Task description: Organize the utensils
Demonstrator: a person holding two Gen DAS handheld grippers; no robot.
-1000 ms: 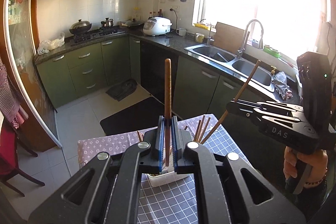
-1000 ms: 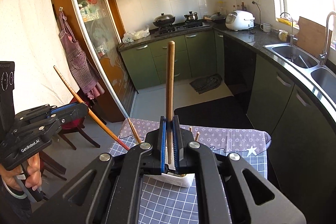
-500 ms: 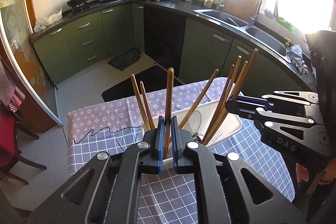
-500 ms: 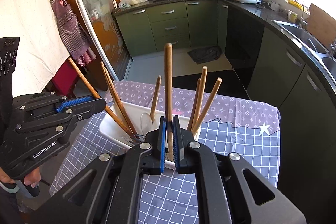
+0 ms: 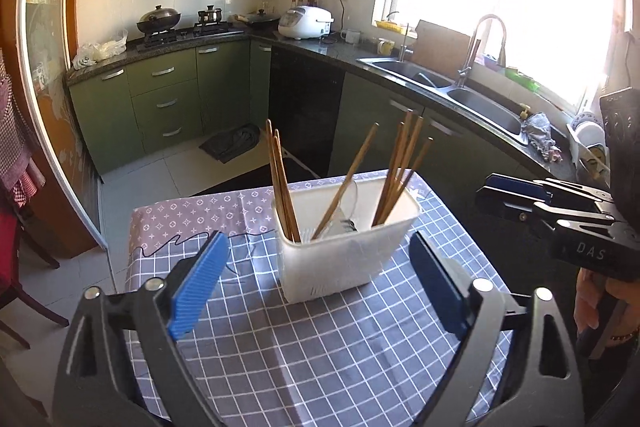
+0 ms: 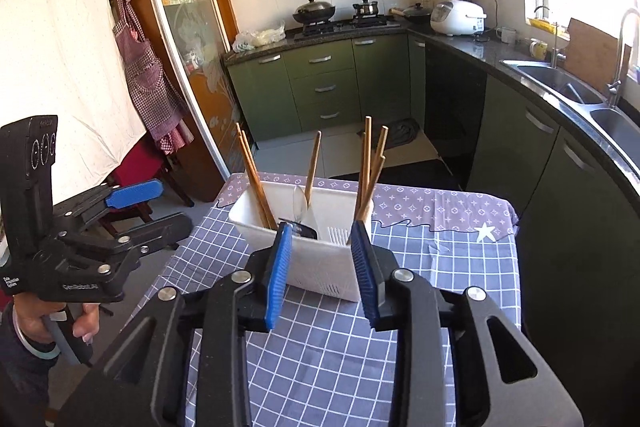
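A white plastic utensil holder point(image 5: 344, 247) point(image 6: 320, 259) stands on the checked tablecloth. Several wooden chopsticks point(image 5: 282, 183) point(image 6: 256, 179) lean in its left part, one point(image 5: 348, 179) in the middle, several more point(image 5: 400, 167) point(image 6: 370, 167) on the right. A clear spoon point(image 5: 348, 199) also stands inside. My left gripper point(image 5: 316, 287) is open and empty, just in front of the holder; it also shows at the left of the right wrist view point(image 6: 148, 207). My right gripper point(image 6: 324, 267) is open and empty, close before the holder; it shows at the right of the left wrist view point(image 5: 516, 197).
The small table point(image 5: 304, 347) has a grey checked cloth with a purple patterned border. Green kitchen cabinets point(image 5: 168, 99), a stove with pots point(image 5: 160, 19), a rice cooker point(image 5: 306, 23) and a double sink point(image 5: 440, 83) line the walls. A red chair point(image 6: 140, 163) stands left of the table.
Both grippers each held a chopstick upright, lowered them into the holder, then opened and drew back. The chopsticks now stand in the holder.
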